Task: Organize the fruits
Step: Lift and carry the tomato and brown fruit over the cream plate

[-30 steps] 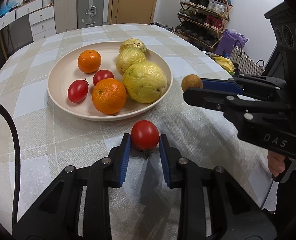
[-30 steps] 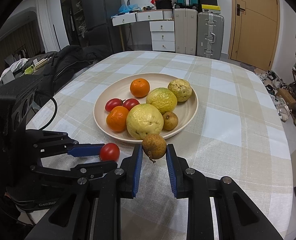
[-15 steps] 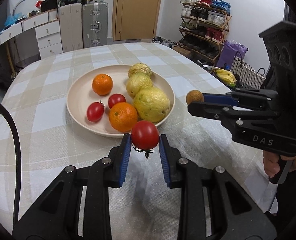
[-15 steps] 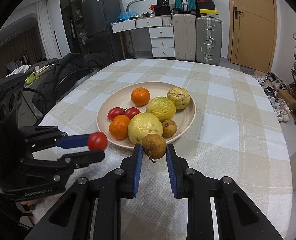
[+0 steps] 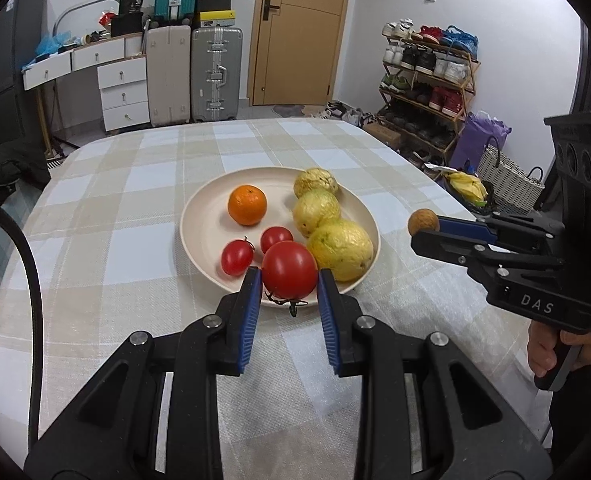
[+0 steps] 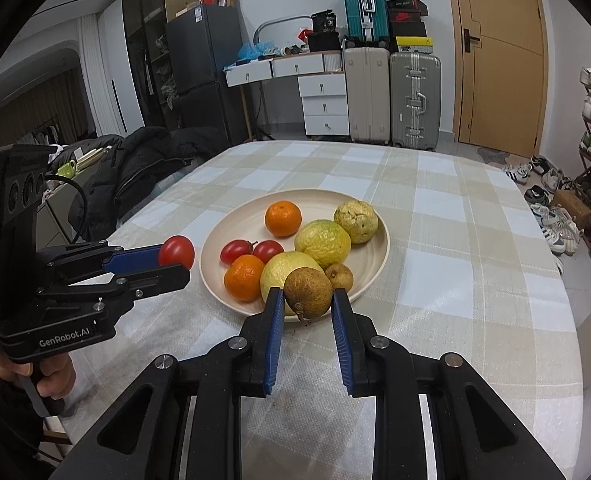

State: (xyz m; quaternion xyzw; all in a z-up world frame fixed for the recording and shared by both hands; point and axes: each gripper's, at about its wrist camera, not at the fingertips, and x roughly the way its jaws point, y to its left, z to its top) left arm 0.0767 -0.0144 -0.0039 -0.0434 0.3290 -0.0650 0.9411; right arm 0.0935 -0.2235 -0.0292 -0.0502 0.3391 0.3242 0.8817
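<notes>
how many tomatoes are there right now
3: two small tomatoes lie side by side on the plate; one bigger tomato is held in the left hand-held gripper. Others may be hidden.

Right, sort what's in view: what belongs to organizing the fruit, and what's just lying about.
Part of the job:
- left claw shut on the big tomato
- right claw shut on the brown fruit
- plate with oranges, small tomatoes, yellow-green fruits

Just lying about:
- suitcases
- shoe rack
- black jacket
- drawers
</notes>
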